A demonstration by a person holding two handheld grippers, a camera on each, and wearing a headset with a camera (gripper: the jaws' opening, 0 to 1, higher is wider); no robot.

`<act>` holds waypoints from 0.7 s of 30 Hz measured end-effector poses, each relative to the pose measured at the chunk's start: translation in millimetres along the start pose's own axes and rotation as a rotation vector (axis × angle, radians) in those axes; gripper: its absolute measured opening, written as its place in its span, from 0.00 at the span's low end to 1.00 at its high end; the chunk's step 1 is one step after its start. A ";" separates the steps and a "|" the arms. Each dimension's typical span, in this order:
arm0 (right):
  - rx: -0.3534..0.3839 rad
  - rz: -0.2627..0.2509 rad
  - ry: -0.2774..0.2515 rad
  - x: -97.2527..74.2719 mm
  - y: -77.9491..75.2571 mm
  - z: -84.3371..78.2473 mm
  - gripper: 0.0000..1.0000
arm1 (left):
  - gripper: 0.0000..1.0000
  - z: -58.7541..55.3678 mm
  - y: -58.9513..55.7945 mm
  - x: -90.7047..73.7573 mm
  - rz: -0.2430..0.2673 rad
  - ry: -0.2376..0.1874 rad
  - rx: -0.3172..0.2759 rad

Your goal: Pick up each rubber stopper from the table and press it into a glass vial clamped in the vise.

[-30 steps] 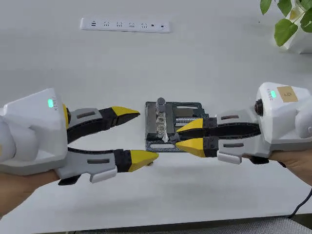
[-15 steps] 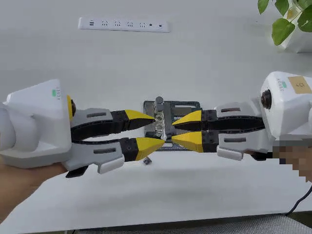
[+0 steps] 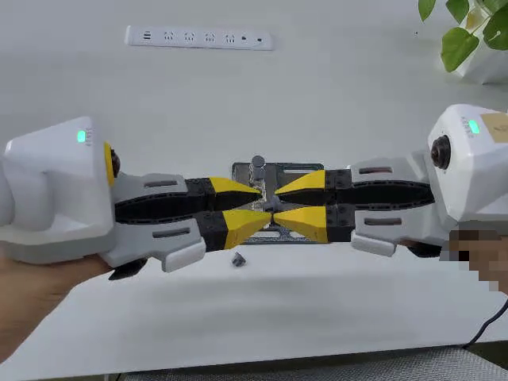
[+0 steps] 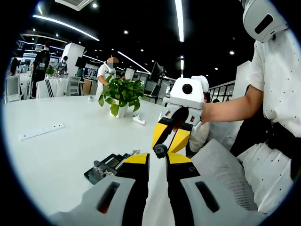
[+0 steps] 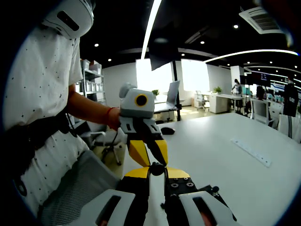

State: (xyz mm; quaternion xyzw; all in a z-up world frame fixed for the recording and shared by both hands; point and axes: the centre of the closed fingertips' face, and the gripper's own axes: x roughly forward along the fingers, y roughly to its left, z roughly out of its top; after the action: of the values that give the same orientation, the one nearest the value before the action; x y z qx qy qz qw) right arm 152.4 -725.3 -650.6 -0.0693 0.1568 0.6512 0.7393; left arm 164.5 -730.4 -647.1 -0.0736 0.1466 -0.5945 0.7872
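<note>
- Your left gripper (image 3: pixel 264 203) and right gripper (image 3: pixel 276 204) lie left–right across mid-frame, tip to tip.
- Both claws are narrowed to a slit, pinching the held stopper (image 4: pixel 160 150) over the vise (image 3: pixel 295 169).
- The stopper's axis is too small to read.
- The loose stopper (image 3: pixel 238 259) lies on the table (image 3: pixel 357 95), just below centre.

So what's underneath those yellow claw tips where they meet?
Below them a dark metal vise sits on the white table; its far edge and grey knob show. The tips cover its middle, so any vials there are hidden.
</note>
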 end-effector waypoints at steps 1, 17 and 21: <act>0.000 0.000 0.000 0.0 0.1 0.2 0.06 | 0.10 1.1 -1.0 0.1 -0.005 -0.005 -0.004; -0.010 -0.002 -0.004 -1.3 0.7 2.8 0.06 | 0.05 4.8 -5.6 -0.2 -0.026 -0.019 -0.041; -0.016 0.006 0.008 -1.2 2.5 3.0 0.06 | 0.04 4.1 -6.7 -0.2 -0.037 -0.014 -0.051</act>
State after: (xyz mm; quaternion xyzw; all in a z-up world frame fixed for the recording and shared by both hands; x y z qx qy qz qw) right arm 150.3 -725.2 -647.1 -0.0775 0.1546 0.6544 0.7361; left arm 159.6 -732.3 -641.2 -0.1006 0.1551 -0.6045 0.7749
